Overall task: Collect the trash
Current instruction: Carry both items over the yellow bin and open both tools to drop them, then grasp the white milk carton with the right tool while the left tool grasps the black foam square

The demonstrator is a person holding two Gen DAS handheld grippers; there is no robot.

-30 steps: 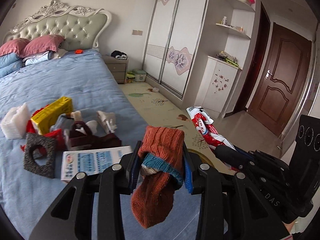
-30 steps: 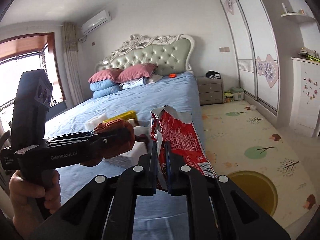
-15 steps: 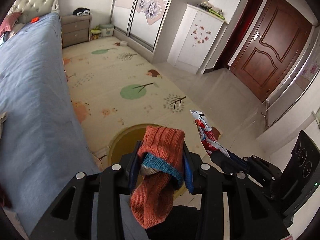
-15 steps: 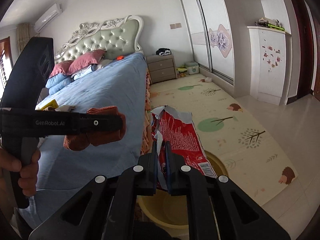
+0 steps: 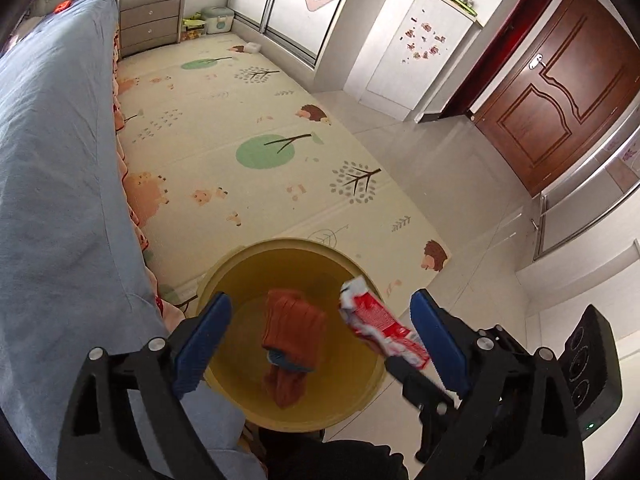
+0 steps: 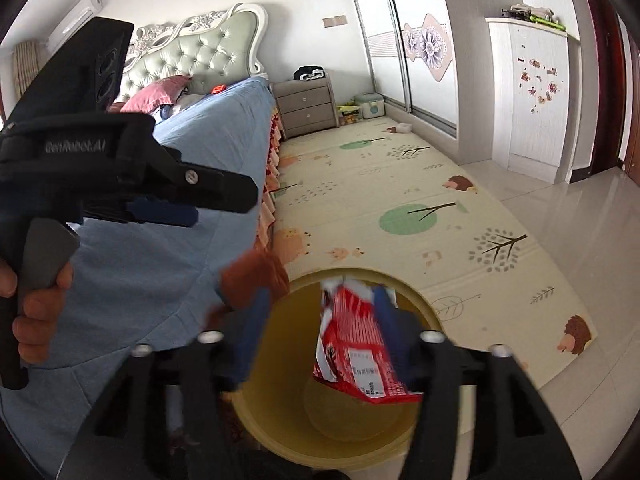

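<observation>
Bedroom floor beside the bed (image 5: 52, 160). Dropping into the mouth of the yellow bucket (image 5: 248, 256): an orange knitted sock (image 5: 294, 328), limp and folded, and a crumpled red snack wrapper (image 5: 380, 326), close to the rim. Above them, the left gripper (image 5: 320, 300) and right gripper (image 6: 320, 294), both just sprung apart, clamping nothing; wrapper seemingly loose between the right pair. Risk: may drift, catch a finger or the rim, and land on the play mat (image 5: 240, 120).
</observation>
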